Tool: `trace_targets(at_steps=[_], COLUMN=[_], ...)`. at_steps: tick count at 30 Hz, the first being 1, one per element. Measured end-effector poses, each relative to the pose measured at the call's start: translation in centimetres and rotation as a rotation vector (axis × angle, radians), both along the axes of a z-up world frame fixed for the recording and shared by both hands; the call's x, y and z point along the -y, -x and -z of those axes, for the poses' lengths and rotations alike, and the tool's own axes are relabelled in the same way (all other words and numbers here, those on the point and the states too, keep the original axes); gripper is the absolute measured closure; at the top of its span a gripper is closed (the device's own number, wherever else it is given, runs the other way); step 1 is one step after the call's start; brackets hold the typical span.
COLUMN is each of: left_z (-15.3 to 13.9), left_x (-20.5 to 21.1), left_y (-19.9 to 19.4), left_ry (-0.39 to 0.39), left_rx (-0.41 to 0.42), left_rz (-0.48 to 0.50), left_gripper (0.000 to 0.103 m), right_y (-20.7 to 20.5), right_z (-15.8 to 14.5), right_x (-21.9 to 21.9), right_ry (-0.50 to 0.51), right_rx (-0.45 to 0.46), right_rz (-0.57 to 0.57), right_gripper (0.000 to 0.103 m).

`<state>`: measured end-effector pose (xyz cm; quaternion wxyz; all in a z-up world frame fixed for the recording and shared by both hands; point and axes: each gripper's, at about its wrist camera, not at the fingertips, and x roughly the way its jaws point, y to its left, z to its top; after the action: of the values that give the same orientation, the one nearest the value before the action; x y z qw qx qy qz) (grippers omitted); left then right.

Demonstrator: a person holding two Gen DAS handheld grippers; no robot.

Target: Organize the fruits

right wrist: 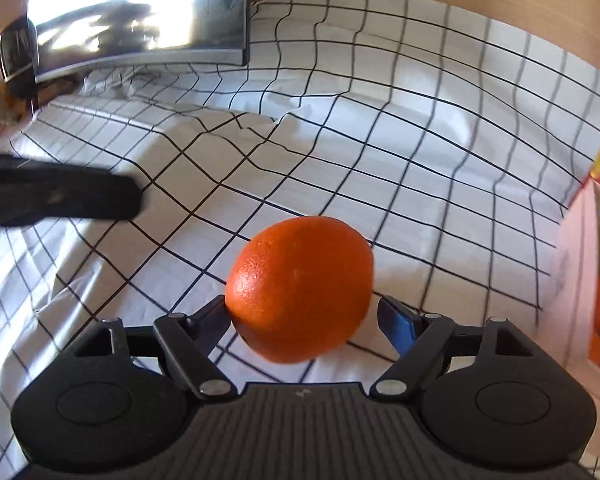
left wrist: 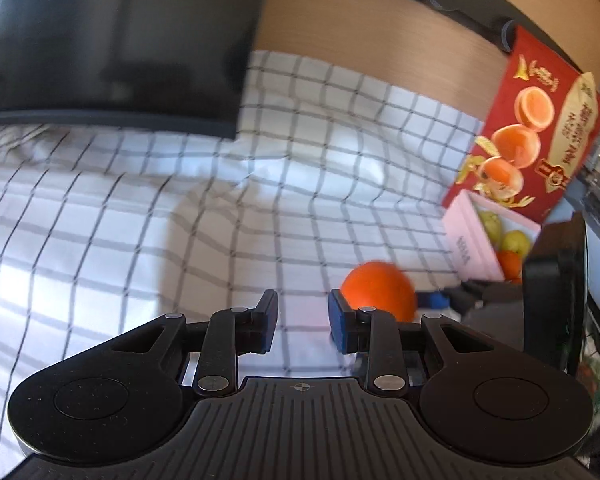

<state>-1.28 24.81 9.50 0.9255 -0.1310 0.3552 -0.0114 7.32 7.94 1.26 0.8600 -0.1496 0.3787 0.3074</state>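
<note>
An orange (right wrist: pixel 300 288) sits between the fingers of my right gripper (right wrist: pixel 304 320). The left finger touches it; the right finger stands a little apart, so the jaws are open around it. The same orange (left wrist: pixel 380 290) shows in the left wrist view, just right of my left gripper (left wrist: pixel 302 320), which is open and empty over the checked cloth. A pink box (left wrist: pixel 472 240) at the right holds green and orange fruits. It also shows at the right edge of the right wrist view (right wrist: pixel 576 280).
A white cloth with a black grid (left wrist: pixel 180 220) covers the surface, with folds. A dark monitor (left wrist: pixel 112 40) stands at the back left. A red printed box lid (left wrist: pixel 540 132) stands behind the pink box. The left gripper's body (right wrist: pixel 60 200) shows in the right view.
</note>
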Motion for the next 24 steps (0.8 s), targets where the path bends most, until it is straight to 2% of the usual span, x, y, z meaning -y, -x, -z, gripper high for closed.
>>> trace_targets(at_steps=[8, 13, 18, 22, 24], left_z=[2.1, 2.8, 3.2, 3.6, 3.6], left_x=[-1.6, -1.2, 1.1, 4.3, 6.0], left_y=[2.1, 2.2, 1.4, 0.4, -0.1], left_ry=[0.015, 0.025, 0.029, 0.027, 0.025], left_rx=[-0.065, -0.081, -0.087, -0.09, -0.087], left_rz=[-0.043, -0.014, 0.083, 0.207, 0.276], left_gripper=[0.072, 0.072, 0.072, 0.072, 0.072], right_y=[-0.8, -0.6, 1.2, 4.0, 5.2], right_z=[0.9, 0.3, -1.8, -4.3, -4.8], right_x=[-2.2, -1.3, 1.8, 6.1, 8.7], right_ry=[0.045, 0.034, -0.024, -0.053, -0.06], right_rx=[0.03, -0.018, 0.01, 0.087, 0.097], right_rz=[0.011, 0.017, 0.06, 0.113, 0.16], right_gripper=[0.03, 0.031, 0.031, 0.031, 0.031])
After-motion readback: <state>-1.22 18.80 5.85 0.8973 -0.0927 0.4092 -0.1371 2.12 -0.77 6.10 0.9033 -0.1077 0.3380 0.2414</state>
